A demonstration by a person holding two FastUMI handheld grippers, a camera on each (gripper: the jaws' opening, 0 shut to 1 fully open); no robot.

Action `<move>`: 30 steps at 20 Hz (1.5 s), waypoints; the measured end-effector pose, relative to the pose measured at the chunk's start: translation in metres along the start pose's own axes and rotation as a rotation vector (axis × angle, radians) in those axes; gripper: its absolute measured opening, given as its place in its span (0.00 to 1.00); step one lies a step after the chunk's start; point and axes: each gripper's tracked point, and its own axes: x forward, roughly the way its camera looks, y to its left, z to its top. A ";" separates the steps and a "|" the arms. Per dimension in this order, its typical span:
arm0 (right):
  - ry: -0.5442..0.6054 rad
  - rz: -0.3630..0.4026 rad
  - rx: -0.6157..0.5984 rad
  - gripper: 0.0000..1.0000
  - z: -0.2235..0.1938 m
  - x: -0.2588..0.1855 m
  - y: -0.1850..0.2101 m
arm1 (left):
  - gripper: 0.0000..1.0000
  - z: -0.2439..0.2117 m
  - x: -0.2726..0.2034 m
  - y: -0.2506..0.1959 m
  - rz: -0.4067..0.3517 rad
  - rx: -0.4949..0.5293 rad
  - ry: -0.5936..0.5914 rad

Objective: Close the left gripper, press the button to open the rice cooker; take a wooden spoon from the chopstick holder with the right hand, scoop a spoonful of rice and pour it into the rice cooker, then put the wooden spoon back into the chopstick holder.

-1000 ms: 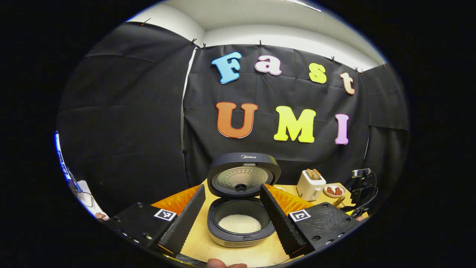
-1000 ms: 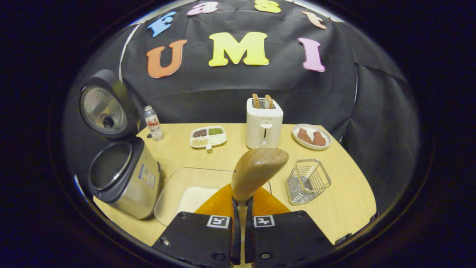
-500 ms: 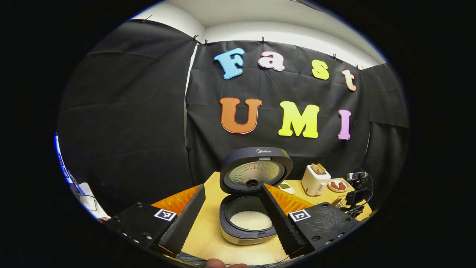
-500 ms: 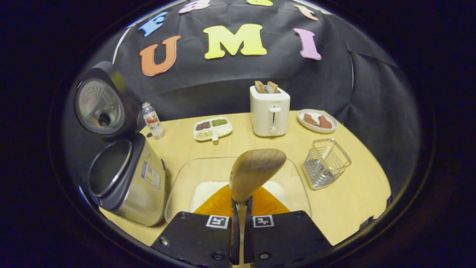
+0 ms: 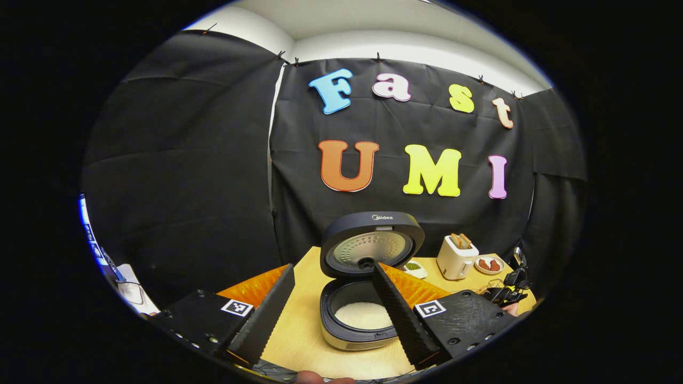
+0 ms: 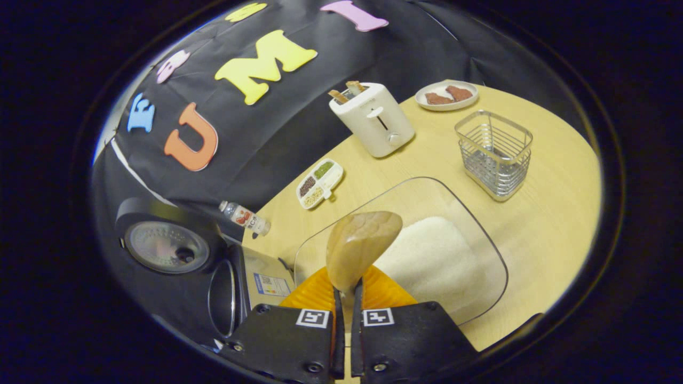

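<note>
Spoon (image 6: 363,246) sits pinched in the right gripper (image 6: 345,298) above the rice dish (image 6: 483,250); left gripper (image 5: 333,306) hangs spread before the open cooker (image 5: 368,277).

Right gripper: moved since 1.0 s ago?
Yes. The right gripper, shut on the wooden spoon, has rolled and swung over the glass rice dish; the toaster now sits tilted, farther up.

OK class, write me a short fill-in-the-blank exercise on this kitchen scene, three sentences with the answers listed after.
1. The right gripper is shut on a wooden ____.
2. The rice cooker has its lid ____.
3. The toaster holds two slices of ____.

Missing words: spoon; open; bread
</note>
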 end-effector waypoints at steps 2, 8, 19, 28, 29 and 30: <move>0.012 0.021 0.050 0.10 0.002 0.000 -0.006 | 0.95 -0.002 -0.001 -0.005 0.005 -0.001 0.009; 0.006 0.060 0.168 0.10 0.017 -0.007 -0.025 | 0.95 0.005 -0.012 -0.023 0.012 -0.008 -0.003; -0.060 0.193 0.304 0.10 0.090 -0.066 -0.031 | 0.95 0.013 -0.030 -0.078 0.011 -0.019 -0.024; -0.063 0.289 0.249 0.10 0.124 -0.116 0.002 | 0.95 0.020 -0.048 -0.091 0.052 -0.058 -0.030; -0.063 0.302 0.242 0.10 0.127 -0.121 0.010 | 0.95 0.021 -0.050 -0.090 0.057 -0.052 -0.034; -0.056 0.319 0.227 0.10 0.127 -0.125 0.018 | 0.95 0.021 -0.052 -0.088 0.060 -0.044 -0.041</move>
